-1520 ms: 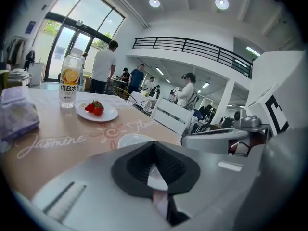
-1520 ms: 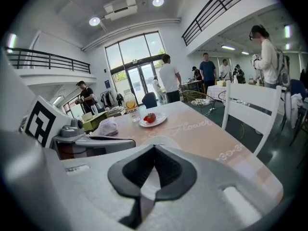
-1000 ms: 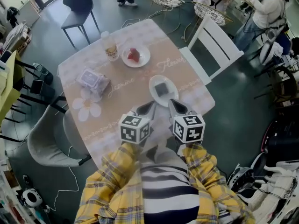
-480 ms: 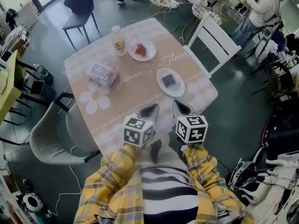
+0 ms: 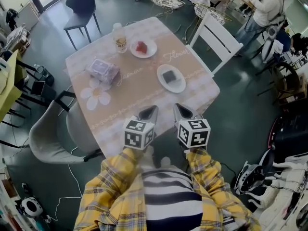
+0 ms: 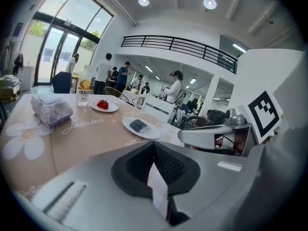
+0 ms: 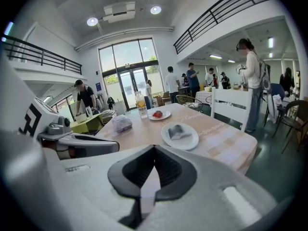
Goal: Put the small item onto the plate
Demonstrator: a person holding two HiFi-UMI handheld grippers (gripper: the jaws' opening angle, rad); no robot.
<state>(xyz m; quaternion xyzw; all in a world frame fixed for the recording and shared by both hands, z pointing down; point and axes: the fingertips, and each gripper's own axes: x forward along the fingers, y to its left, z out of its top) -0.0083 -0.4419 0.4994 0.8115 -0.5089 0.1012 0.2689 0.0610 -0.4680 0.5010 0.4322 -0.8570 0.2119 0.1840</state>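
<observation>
A white plate point(image 5: 179, 85) lies right of the table's middle with a small dark grey item point(image 5: 169, 76) on it. The same plate point(image 7: 188, 141) and item point(image 7: 177, 131) show ahead in the right gripper view. A second plate point(image 5: 150, 49) at the far side holds a small red item point(image 5: 141, 46). My left gripper point(image 5: 153, 109) and right gripper point(image 5: 176, 107) hover side by side over the table's near edge, short of the plate. Both are shut with nothing between the jaws, as the left gripper point(image 6: 154, 146) and right gripper point(image 7: 154, 149) show in their own views.
A bottle point(image 5: 119, 37) stands beside the red item's plate. A purple wrapped package point(image 5: 102, 70) lies at the table's left. A white chair point(image 5: 216, 37) stands at the right side, a grey chair point(image 5: 48, 138) at the left, a black chair point(image 5: 82, 4) beyond. People stand at the far right.
The table and the plate with the dark item now lie farther from both grippers than a second ago. Both grippers stay shut, side by side.
</observation>
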